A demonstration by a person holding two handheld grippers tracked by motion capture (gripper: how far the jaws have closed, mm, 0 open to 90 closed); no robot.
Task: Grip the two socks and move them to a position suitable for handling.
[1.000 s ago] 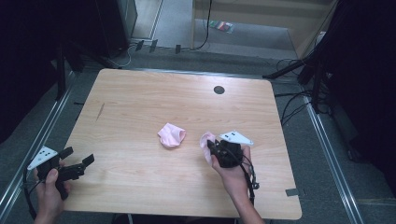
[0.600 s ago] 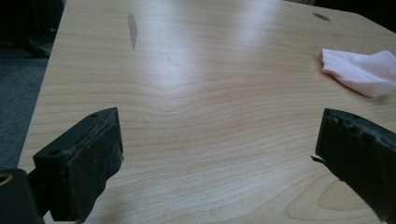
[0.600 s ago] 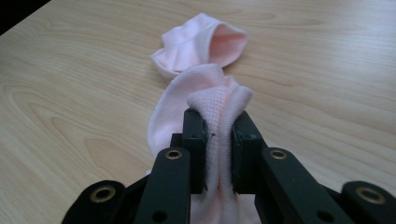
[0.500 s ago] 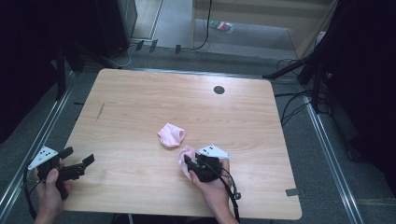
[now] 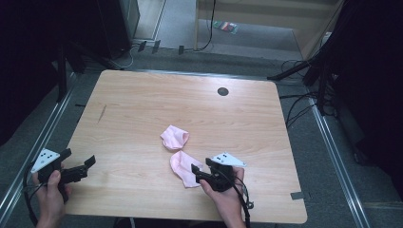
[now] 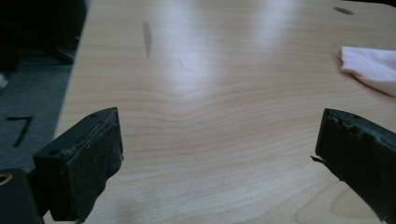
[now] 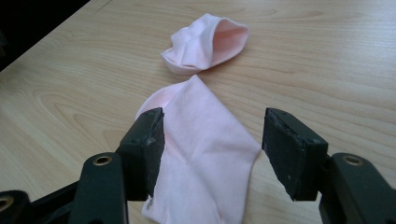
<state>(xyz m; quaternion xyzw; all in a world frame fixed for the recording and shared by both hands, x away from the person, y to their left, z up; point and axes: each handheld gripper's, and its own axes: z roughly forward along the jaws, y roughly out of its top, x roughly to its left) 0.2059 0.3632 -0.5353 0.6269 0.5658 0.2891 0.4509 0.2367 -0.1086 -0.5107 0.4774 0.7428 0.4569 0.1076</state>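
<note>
Two pink socks lie near the middle of the wooden table [image 5: 142, 99]. One sock [image 5: 175, 137] [image 7: 205, 44] is crumpled with its mouth gaping. The other sock [image 5: 183, 168] [image 7: 205, 154] lies flat just in front of it. My right gripper [image 5: 200, 166] [image 7: 212, 135] is low over the flat sock's near end. Its jaws have just been opening and now stand apart on either side of the sock without pressing on it. My left gripper [image 5: 78, 166] [image 6: 219, 135] rests open at the table's near left corner with bare wood between its jaws. A pink sock's edge [image 6: 369, 67] lies far to its right.
A dark round hole [image 5: 223, 91] [image 6: 343, 10] sits in the far part of the tabletop, and a dark streak [image 5: 102, 113] [image 6: 147, 35] marks its left side. Cables [image 5: 299, 107] and metal rails [image 5: 332, 142] run on the floor around the table.
My right gripper moved left and toward the near edge with the pink sock, lowered it flat onto the table and let it go as its jaws opened. The left gripper stayed put.
</note>
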